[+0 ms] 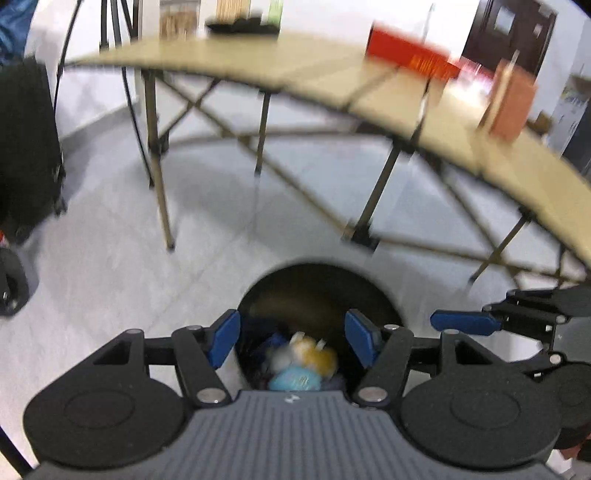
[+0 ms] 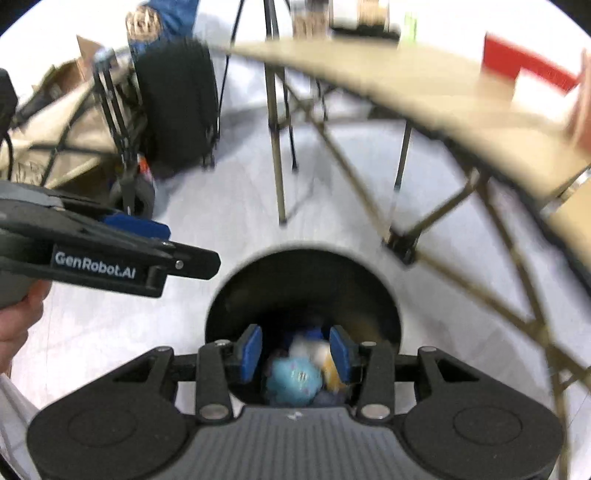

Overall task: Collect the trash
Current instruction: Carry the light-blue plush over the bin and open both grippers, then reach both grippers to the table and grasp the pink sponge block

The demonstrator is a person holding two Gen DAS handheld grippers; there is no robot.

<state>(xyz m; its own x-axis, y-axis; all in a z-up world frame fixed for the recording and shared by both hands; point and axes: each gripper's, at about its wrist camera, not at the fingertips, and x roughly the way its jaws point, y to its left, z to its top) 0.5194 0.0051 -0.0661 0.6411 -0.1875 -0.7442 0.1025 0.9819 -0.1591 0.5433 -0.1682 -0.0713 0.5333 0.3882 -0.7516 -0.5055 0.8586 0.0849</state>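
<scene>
Both claws hang above the black round trash bin that stands on the pale floor. Left claw has its blue pads set wide apart, with nothing between them, and it looks straight down into the mouth of the bin. Right claw also has its blue pads apart and holds nothing; in the left wrist view it comes in from the right side, just beside the left one, and there only one of its pads shows. Inside the bin lies the collected trash: a light blue crumpled piece at the front, a white and yellow piece behind it to the right, and some dark blue scraps, which are too blurred to name. Behind the bin stands a folding desk with a beige top and crossed legs. On the desk are a red box, a brown box near the right end, and a black tray at the far end. A black suitcase stands on the floor to the left of the desk.
</scene>
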